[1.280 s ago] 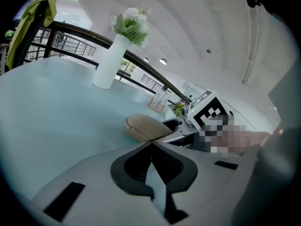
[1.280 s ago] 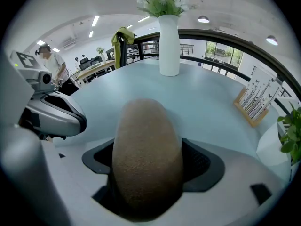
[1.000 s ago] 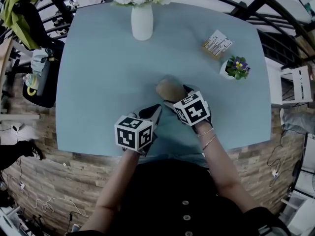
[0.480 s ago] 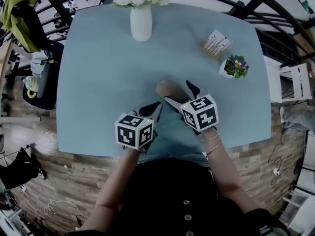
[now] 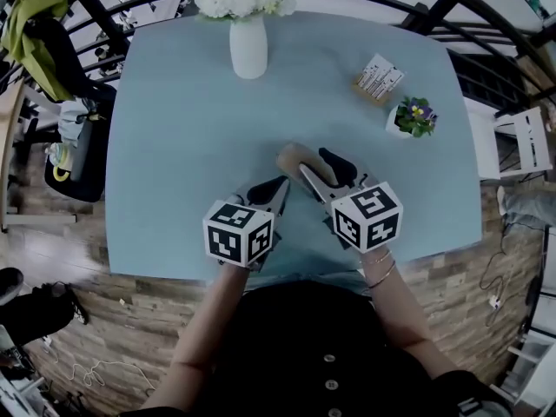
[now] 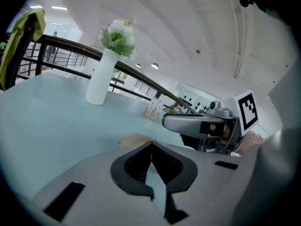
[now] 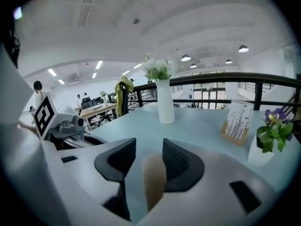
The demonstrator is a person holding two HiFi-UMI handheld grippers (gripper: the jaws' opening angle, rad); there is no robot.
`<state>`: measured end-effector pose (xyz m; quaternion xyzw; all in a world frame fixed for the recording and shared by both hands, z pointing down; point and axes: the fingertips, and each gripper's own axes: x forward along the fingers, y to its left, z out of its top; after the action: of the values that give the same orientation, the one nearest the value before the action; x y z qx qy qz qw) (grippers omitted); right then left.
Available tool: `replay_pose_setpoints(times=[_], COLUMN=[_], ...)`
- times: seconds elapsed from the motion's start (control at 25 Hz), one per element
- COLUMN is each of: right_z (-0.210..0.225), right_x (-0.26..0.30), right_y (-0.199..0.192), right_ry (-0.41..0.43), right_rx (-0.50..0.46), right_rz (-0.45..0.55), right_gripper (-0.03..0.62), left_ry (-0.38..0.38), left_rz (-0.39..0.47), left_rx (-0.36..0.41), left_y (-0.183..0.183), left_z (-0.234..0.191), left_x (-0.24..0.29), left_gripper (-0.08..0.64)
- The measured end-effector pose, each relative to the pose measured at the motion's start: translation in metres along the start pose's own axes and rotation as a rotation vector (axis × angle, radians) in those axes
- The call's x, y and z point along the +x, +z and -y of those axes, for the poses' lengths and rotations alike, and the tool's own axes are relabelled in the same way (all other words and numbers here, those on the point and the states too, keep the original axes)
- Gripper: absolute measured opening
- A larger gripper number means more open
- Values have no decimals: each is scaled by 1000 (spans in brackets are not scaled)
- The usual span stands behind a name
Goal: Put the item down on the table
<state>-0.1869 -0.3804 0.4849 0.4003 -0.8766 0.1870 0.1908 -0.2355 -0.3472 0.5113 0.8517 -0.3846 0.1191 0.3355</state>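
A tan, rounded item [image 5: 294, 156] lies on the pale blue table [image 5: 174, 146] in front of me. My right gripper [image 5: 326, 165] hovers just above and to the right of it. Its jaws have just been closing and stand partly apart. In the right gripper view the item [image 7: 154, 178] shows through the gap of that gripper [image 7: 149, 147], with neither pad pressing on it. My left gripper [image 5: 276, 189] is near the table's front edge, left of the item. Its jaws [image 6: 151, 146] are shut with nothing in them, and the item [image 6: 134, 139] peeks out beyond them.
A white vase of flowers [image 5: 248, 46] stands at the far middle of the table. A card holder [image 5: 379, 80] and a small potted plant [image 5: 413, 118] sit at the far right. A chair with bags [image 5: 74, 137] stands left of the table, and a dark railing runs behind.
The right gripper has risen and drawn back toward me, away from the item, and its jaws have narrowed. The item stays put on the table. The left gripper has lifted slightly.
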Motion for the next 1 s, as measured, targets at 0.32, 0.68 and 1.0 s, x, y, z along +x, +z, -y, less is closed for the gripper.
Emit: replay_pose_setpoints(times=[0.32, 0.68, 1.0], right_z=[-5, -21, -37], right_x=[-28, -47, -62], right_y=[20, 6, 9], right_ry=[-74, -94, -48], right_rx=[1, 29, 44], right_rz=[165, 199, 249], right_gripper=[6, 6, 6], left_ry=[3, -29, 31], left_rz=[21, 29, 75], left_rx=[61, 146, 313], left_y=[14, 16, 22], left_z=[8, 31, 41], left_x=[-10, -21, -36], left_gripper=[18, 18, 17])
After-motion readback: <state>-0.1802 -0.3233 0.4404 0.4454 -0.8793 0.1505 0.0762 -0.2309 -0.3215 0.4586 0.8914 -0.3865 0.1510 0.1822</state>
